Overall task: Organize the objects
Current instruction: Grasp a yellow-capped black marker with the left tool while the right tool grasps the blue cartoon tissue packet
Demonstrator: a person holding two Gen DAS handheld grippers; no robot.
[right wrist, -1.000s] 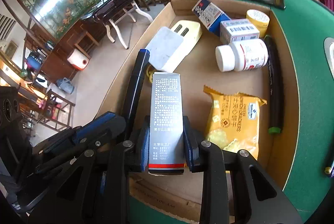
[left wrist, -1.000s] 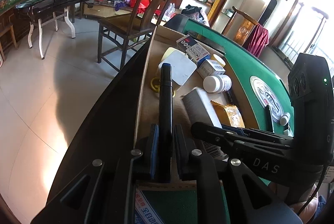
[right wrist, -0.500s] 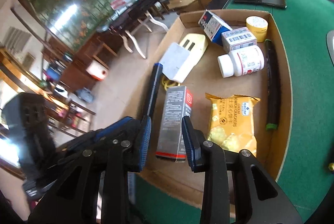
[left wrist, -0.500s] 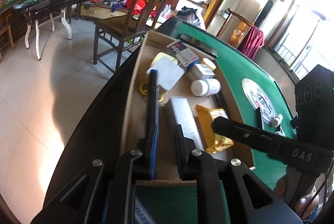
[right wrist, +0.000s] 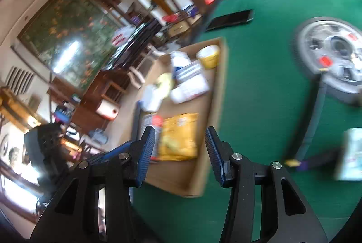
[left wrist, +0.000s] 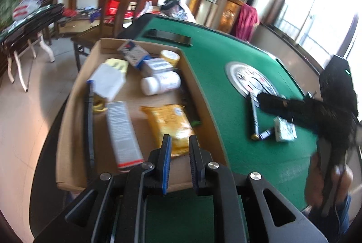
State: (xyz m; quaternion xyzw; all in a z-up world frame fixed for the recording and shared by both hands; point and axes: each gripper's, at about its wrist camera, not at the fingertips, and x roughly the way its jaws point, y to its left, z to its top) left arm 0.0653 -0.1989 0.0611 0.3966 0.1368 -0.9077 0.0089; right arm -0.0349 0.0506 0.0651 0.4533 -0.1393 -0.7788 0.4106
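Note:
A cardboard tray [left wrist: 210, 111] on the green table holds a grey carton [left wrist: 122, 129], a long black stick [left wrist: 90, 120], a yellow snack pack [left wrist: 169, 120], a white pill bottle [left wrist: 160, 83] and several small boxes. My left gripper [left wrist: 178, 143] is open and empty above the tray's near edge. My right gripper [right wrist: 181, 136] is open and empty, over the table right of the tray [right wrist: 217, 93]; it also shows in the left wrist view [left wrist: 316, 107]. A black pen [left wrist: 254, 116], a small white box [left wrist: 284, 132] and a small blue item [left wrist: 265, 133] lie on the felt.
A round silver centre plate [left wrist: 251, 80] sits in the green table [left wrist: 226, 57]. A black slot [left wrist: 168, 37] lies at the far edge. A wooden chair [left wrist: 117, 5] and a side table [left wrist: 29, 25] stand beyond the table on the left.
Both grippers let go of their items, the black stick and the grey carton, which now lie in the tray. Both grippers swung right; the right one moved over the felt.

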